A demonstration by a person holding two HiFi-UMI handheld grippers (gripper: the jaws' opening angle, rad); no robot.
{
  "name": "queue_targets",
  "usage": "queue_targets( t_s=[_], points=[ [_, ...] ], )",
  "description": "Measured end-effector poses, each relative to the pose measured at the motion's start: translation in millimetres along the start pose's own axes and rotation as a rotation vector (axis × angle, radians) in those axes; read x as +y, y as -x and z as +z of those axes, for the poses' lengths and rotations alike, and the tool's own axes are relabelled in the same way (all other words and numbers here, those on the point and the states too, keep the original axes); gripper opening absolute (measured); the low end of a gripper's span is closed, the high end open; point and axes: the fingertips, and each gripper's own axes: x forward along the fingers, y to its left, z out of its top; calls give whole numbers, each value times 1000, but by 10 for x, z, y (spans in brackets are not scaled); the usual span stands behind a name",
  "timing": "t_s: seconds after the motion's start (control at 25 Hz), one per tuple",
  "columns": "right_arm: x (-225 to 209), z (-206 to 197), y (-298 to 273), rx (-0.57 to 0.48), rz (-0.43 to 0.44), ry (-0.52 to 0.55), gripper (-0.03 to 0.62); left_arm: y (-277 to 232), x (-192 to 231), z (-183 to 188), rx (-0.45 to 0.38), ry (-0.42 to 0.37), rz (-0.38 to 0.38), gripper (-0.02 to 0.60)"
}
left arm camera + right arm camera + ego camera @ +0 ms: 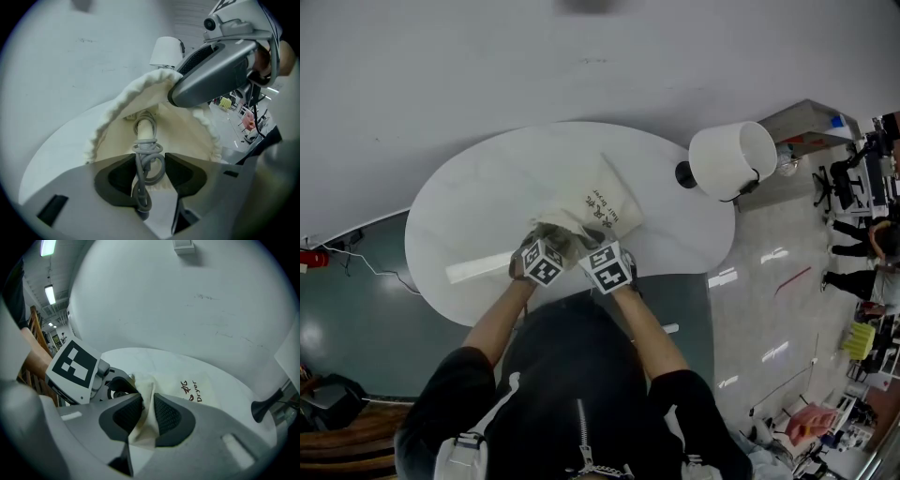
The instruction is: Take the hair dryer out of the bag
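A cream cloth bag (607, 208) with dark print lies on the white oval table (464, 211), its mouth toward me. In the left gripper view the mouth of the bag (185, 136) gapes, and inside shows the hair dryer's white handle (146, 129) with its grey cord (149, 164) bundled round it. My left gripper (149, 160) has its jaws wide, pressing on that cord bundle from both sides. My right gripper (146, 407) is shut on the rim of the bag (149, 390), holding it up. Both grippers (546, 242) (592, 248) sit side by side at the bag's mouth.
A lamp with a white shade (731, 159) stands at the table's right end, its dark base (262, 409) close behind the bag. The table's front edge (581, 298) lies just under my hands. A white wall rises beyond the table.
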Motion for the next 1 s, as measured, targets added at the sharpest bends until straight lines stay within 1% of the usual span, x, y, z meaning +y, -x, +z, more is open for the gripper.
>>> queue_targets(
  t_s=[0.16,0.36,1.0],
  points=[
    [-8,27,11,2,-6,-15,71,37,-5,-20,-2,5,-2,198],
    [-2,-3,-28,4,2,11,71,118,-21,-59,-4,6,2,198],
    [19,-11,-55,24,1,5,71,312,-74,-313,-2,26,-1,198]
  ],
)
